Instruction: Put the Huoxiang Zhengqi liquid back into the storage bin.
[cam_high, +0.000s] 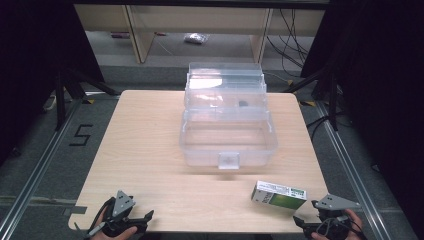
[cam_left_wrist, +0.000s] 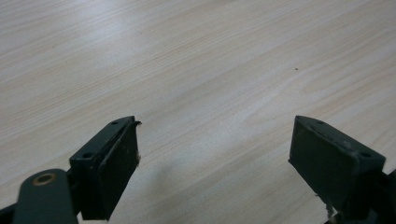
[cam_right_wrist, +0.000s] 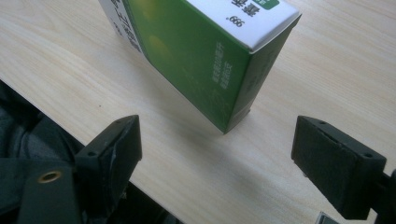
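Observation:
A green and white carton (cam_high: 278, 195) lies flat near the table's front right edge; in the right gripper view the carton (cam_right_wrist: 196, 56) fills the upper middle, one corner pointing toward the jaws. My right gripper (cam_high: 305, 223) sits just in front of it at the table's edge, open, with only bare wood between its jaws (cam_right_wrist: 217, 154). My left gripper (cam_high: 145, 219) rests at the front left edge, open over bare wood (cam_left_wrist: 215, 149). A clear plastic box (cam_high: 227, 140) with its lid raised stands at the table's middle back.
The light wooden table (cam_high: 145, 150) has bare room on its left half and between the grippers. Black stands and cables flank it. Beyond it are a shelf unit's legs and a small packet on the floor (cam_high: 196, 38).

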